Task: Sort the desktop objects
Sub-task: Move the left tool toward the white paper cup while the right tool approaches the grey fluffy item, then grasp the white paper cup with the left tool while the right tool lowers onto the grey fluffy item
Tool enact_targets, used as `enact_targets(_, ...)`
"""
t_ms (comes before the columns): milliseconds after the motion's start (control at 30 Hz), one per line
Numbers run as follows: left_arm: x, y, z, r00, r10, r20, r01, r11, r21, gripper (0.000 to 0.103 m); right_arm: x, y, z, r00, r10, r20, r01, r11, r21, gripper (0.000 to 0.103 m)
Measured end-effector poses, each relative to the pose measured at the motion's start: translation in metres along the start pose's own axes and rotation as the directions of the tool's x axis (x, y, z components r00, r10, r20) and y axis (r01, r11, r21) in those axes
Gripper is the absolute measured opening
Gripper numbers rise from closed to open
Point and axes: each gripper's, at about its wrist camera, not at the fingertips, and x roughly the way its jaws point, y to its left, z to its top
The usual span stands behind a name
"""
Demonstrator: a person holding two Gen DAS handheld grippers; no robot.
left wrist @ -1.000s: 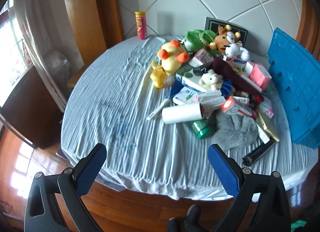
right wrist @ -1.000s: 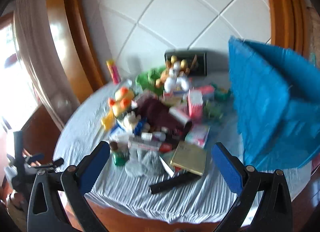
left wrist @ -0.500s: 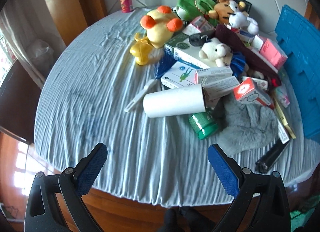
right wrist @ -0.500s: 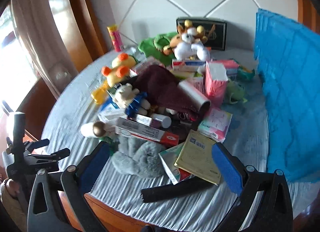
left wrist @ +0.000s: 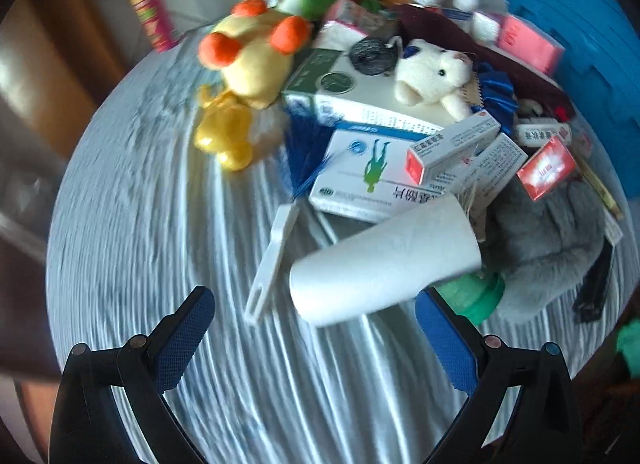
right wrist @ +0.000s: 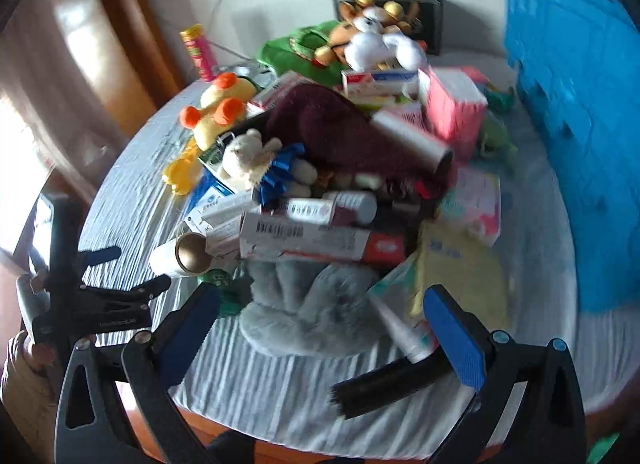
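A heap of mixed objects lies on a round table under a pale blue cloth (left wrist: 160,223). My left gripper (left wrist: 316,324) is open, just short of a white paper roll (left wrist: 384,268) that lies on its side. A white plastic handle (left wrist: 272,264) lies left of the roll and a green jar (left wrist: 476,296) right of it. Behind are medicine boxes (left wrist: 372,179), a white bear plush (left wrist: 432,75) and a yellow plush (left wrist: 256,51). My right gripper (right wrist: 320,324) is open over a grey furry item (right wrist: 308,308). A black rod (right wrist: 392,384) lies near its right finger.
A blue crate (right wrist: 580,123) stands at the table's right side. A pink can (left wrist: 152,15) stands at the back left. A yellow booklet (right wrist: 460,272), a long barcode box (right wrist: 312,240) and a maroon cloth (right wrist: 340,135) fill the heap. The left gripper (right wrist: 92,288) shows at the right view's left edge.
Both grippers have moved in closer to the heap. The left one now sits near the paper roll, the right one over the grey furry item. Both stay open.
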Motion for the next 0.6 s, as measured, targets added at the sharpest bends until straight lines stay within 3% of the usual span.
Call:
enact_targets(100, 0.01, -0.005, 0.006, 0.999, -0.043, 0.009, 0.041, 0.988, 0.148, 0.102, 0.003, 0.019, -0.017, 0.999, -0.043, 0.007, 0.043, 0.994, 0.097, 0.103)
enact_targets(200, 0.023, -0.008, 0.012, 0.997, -0.075, -0.005, 0.074, 0.972, 0.222, 0.096, 0.007, 0.036, -0.03, 0.997, -0.081, -0.004, 0.081, 0.983, 0.164, 0.103)
enact_targets(233, 0.027, -0.007, 0.013, 0.996, -0.089, -0.014, 0.09, 0.97, 0.226, 0.082, 0.007, 0.041, -0.033, 0.996, -0.087, -0.004, 0.086, 0.98, 0.179, 0.103)
enact_targets(267, 0.031, -0.006, 0.015, 0.994, -0.104, -0.024, 0.107, 0.968, 0.228, 0.06, 0.008, 0.045, -0.035, 0.996, -0.094, -0.006, 0.093, 0.978, 0.185, 0.103)
enact_targets(367, 0.039, 0.01, 0.017, 0.992, -0.116, -0.048, 0.122, 0.977, 0.173, 0.05, 0.014, 0.058, -0.037, 0.994, -0.11, -0.007, 0.109, 0.976, 0.19, 0.103)
enact_targets(600, 0.026, 0.068, 0.001, 0.987, -0.136, -0.08, 0.138, 0.99, 0.016, 0.047, 0.046, 0.084, -0.041, 0.996, -0.086, -0.021, 0.088, 0.974, 0.208, 0.103)
